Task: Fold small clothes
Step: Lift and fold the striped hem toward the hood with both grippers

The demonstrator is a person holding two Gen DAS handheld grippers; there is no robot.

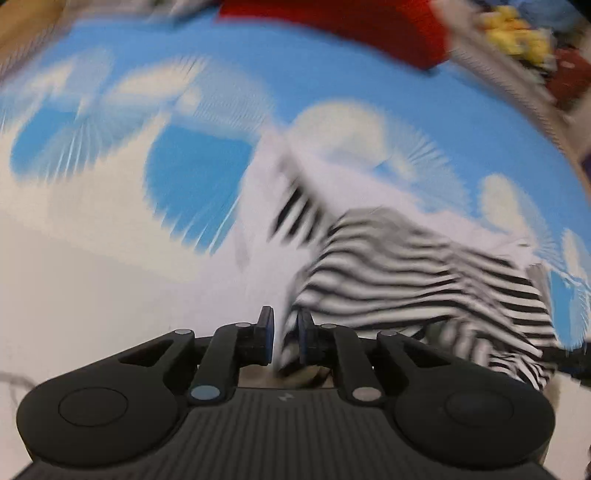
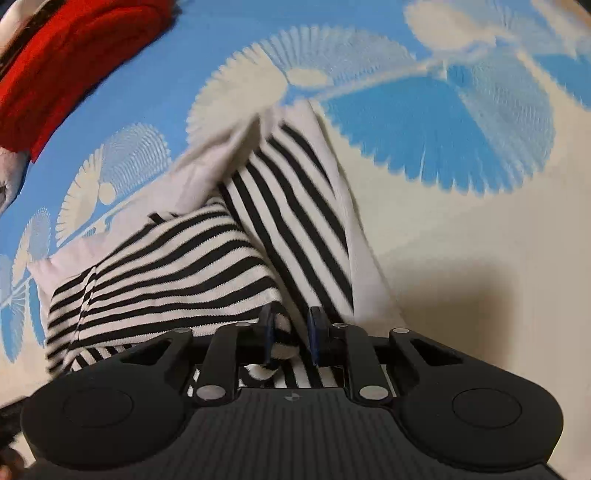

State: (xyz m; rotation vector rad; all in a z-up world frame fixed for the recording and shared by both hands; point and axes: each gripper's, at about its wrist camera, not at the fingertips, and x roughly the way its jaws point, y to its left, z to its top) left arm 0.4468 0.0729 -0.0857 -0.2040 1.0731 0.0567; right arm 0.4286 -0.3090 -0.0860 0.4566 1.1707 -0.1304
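Observation:
A small black-and-white striped garment (image 2: 207,266) with pale plain edges lies bunched on a blue and cream patterned cloth (image 2: 461,229). In the right wrist view my right gripper (image 2: 291,332) is shut on a fold of the striped garment at its near edge. In the left wrist view, which is blurred, the same garment (image 1: 413,280) spreads to the right, and my left gripper (image 1: 284,339) is shut on a pale striped edge of it.
A red cloth item (image 2: 55,66) lies at the far left of the right wrist view and shows at the top of the left wrist view (image 1: 351,22). Yellow and dark red items (image 1: 524,40) sit at the far right, blurred.

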